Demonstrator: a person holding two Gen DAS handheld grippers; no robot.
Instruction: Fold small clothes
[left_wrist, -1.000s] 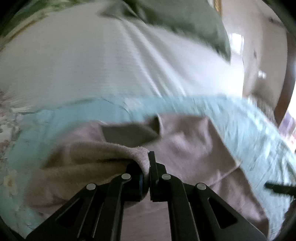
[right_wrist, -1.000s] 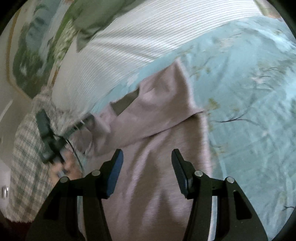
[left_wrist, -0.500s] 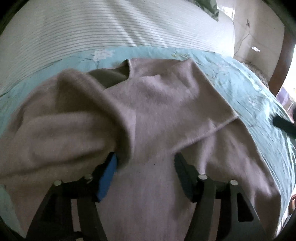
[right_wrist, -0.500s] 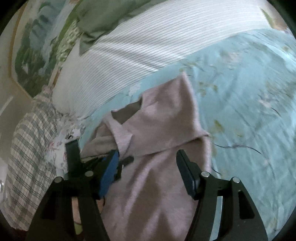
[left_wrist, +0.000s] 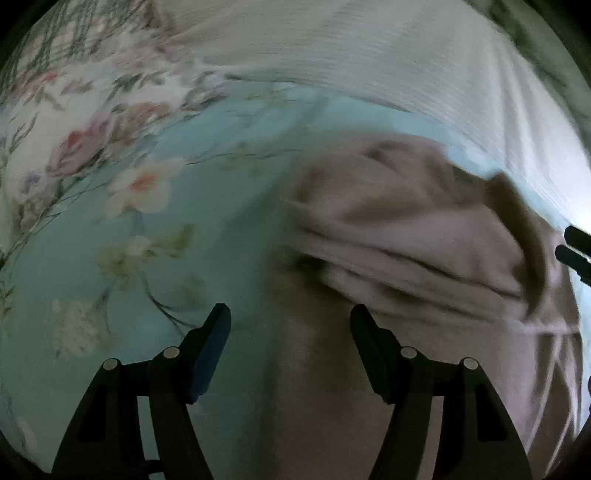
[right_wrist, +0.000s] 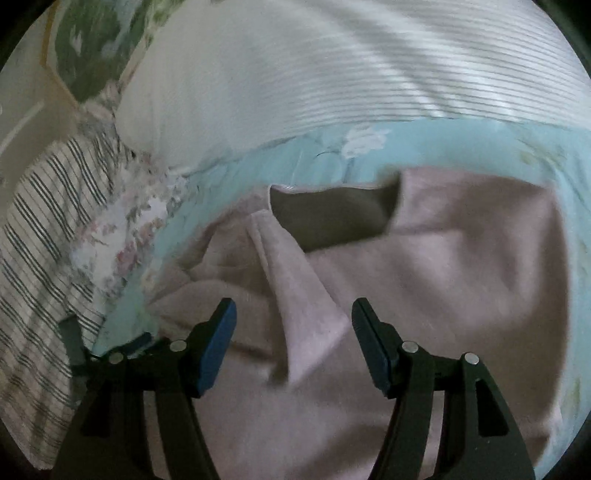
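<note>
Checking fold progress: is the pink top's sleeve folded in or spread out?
Folded in: one sleeve lies across the pink top.

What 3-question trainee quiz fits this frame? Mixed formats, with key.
1. True or false: the left gripper is shut on the pink sweater.
2. The sweater lies on: A) striped pillow B) teal floral bedsheet C) plaid blanket.
3. Fill in: the right gripper's fingers are ___.

Key: 1 false, both grippers are open and hold nothing. 2 B. 3 open.
</note>
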